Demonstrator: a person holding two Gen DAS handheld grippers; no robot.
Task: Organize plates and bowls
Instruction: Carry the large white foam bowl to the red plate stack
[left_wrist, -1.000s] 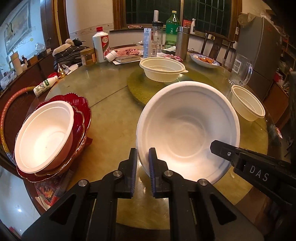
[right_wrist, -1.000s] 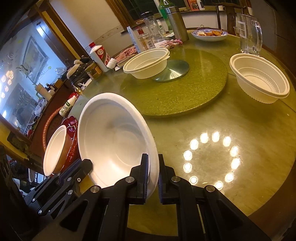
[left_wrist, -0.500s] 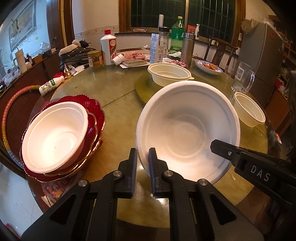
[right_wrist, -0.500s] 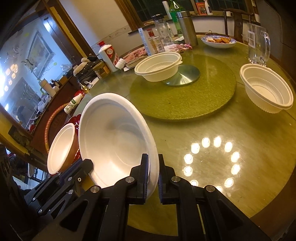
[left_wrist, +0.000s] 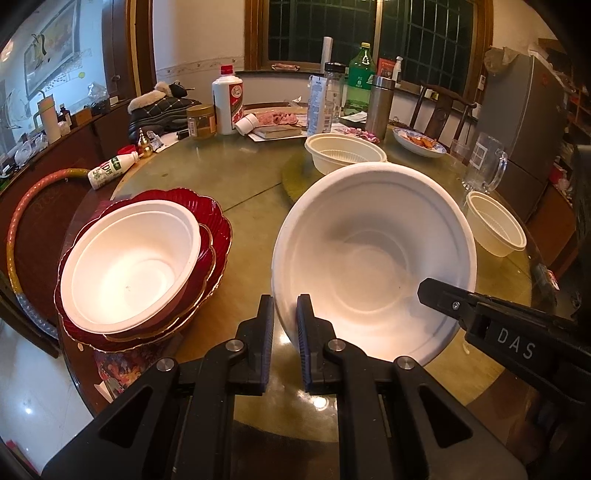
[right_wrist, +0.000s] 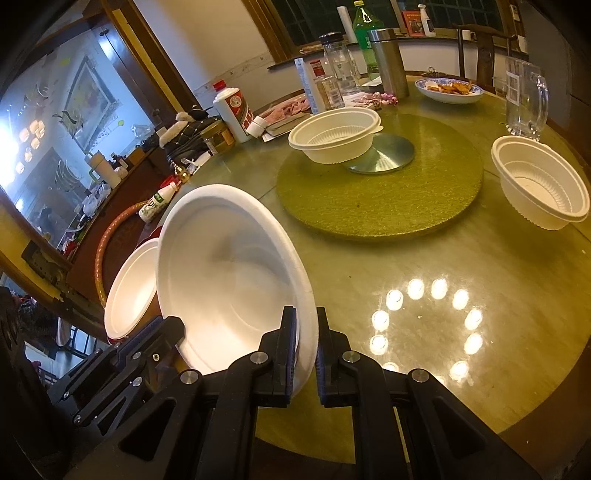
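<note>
both jaws clamped on white bowl (left_wrist: 373, 254) rim

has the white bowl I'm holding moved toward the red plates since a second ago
Yes. In the left wrist view the gap between the white bowl and the red plates is narrower, while both tools grip its rim.

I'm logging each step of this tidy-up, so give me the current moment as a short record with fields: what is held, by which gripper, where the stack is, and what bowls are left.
held item: large white bowl, tilted, lifted above the table
left gripper: shut on the bowl's near-left rim
right gripper: shut on the bowl's right rim
stack: white foam bowl sitting in red scalloped plates, at the table's left edge
bowls left: cream bowl on the green turntable; cream bowl on the table, right side
</note>
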